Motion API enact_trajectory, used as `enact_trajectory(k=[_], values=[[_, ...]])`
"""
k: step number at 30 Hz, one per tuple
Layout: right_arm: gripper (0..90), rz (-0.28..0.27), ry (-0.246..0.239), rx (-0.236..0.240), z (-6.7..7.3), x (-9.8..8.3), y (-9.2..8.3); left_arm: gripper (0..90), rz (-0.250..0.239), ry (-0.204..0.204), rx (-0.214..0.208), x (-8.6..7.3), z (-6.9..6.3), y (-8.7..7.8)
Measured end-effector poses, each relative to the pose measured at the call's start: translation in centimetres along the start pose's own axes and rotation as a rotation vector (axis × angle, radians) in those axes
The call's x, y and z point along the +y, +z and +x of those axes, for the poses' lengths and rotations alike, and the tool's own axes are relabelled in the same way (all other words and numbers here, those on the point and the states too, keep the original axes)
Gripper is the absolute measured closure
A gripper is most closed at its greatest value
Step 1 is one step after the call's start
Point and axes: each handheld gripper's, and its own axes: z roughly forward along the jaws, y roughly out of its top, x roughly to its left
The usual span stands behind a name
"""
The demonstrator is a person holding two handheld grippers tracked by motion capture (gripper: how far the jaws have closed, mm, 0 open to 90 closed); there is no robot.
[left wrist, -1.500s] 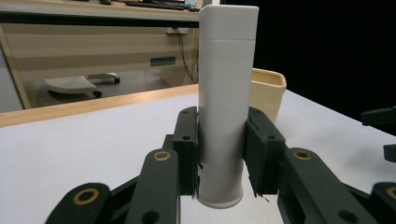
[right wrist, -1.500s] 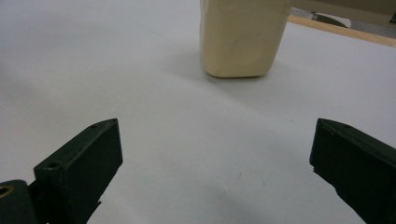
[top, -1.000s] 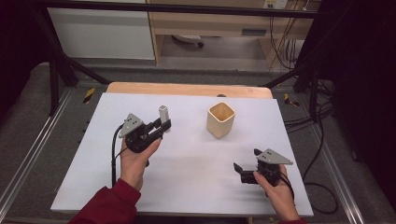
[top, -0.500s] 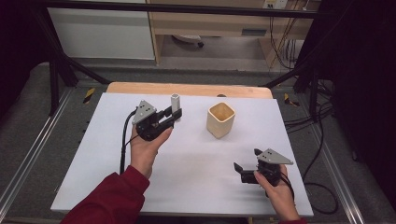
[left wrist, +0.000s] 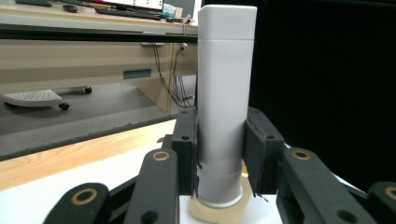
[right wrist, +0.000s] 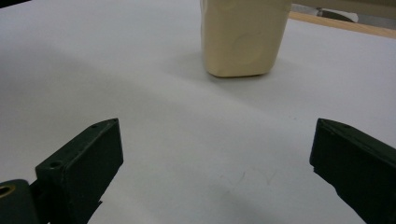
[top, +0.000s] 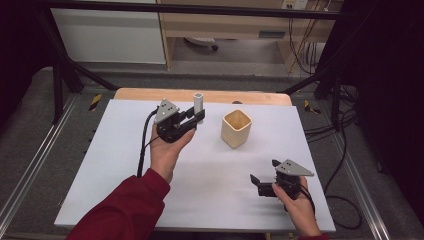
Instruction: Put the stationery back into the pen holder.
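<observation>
White tube point(top: 198, 104), upright in the left tool point(top: 194, 120), which is clamped on it, sits upper centre of the high view, not yet in the beige cup point(top: 235, 128) just right; right tool point(top: 264, 183) gapes wide, empty, on the tabletop point(top: 115, 165).

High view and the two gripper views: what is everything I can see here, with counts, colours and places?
tube: one, pale grey, upright, clamped in the left tongs, left of the cup
cup: one, cream, open-topped, standing mid-table
table: one, white top with a wooden far edge
left tongs: one, black, shut on the tube, held above the table
right tongs: one, black, open with nothing between, at the near right of the table
red sleeve: one, on the left arm
</observation>
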Motion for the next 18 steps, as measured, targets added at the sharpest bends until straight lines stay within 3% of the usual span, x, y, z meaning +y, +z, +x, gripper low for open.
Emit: enact_trajectory(k=[18], values=[[3.2,0.002,0.003,0.007,0.0,0.0,0.0,68.0,-0.018,0.024,-0.024,2.5,-2.5,4.0]])
